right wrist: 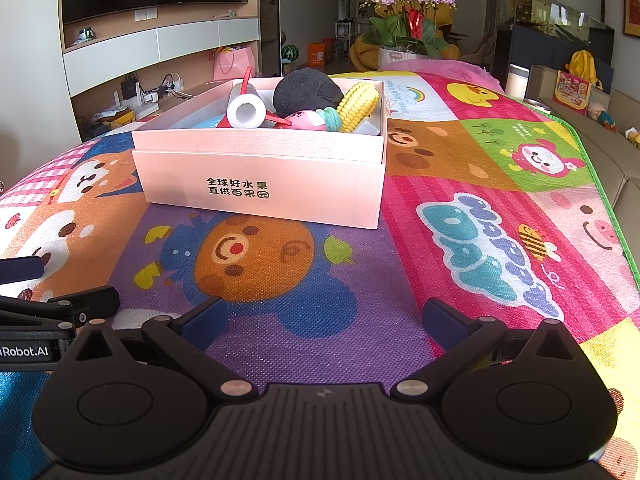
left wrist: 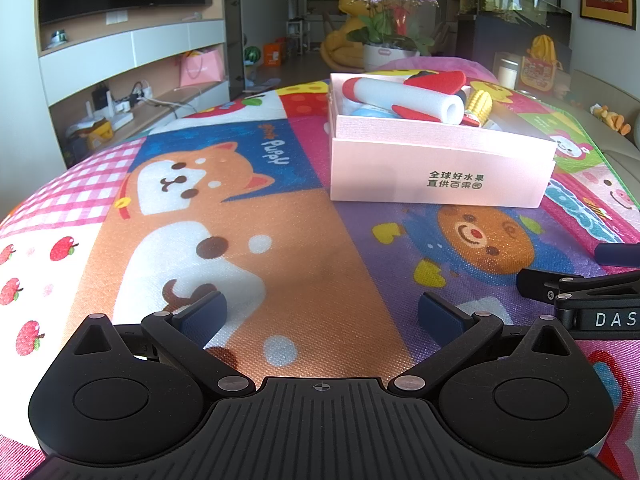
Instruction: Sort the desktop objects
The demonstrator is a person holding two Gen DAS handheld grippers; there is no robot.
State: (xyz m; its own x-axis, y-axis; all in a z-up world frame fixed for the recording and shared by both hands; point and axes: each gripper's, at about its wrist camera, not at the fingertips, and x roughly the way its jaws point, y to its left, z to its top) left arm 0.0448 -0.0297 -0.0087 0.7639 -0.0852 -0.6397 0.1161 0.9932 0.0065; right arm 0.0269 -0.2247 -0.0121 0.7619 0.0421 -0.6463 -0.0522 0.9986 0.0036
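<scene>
The pink box (right wrist: 260, 176) sits on the cartoon mat (right wrist: 460, 184) covering the desk, ahead of both tongs. Inside lie a white foam tube (right wrist: 246, 110), a yellow corn toy (right wrist: 358, 106), a black plush (right wrist: 306, 90) and a pink toy (right wrist: 306, 120), crowded together. The left tongs (left wrist: 322, 314) and right tongs (right wrist: 324, 318) are both spread wide and empty, side by side low over the mat.

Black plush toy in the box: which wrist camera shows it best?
The right wrist view: the black plush toy sits in plain sight behind the toy corn. In the left wrist view I cannot make it out in the pink box.
</scene>
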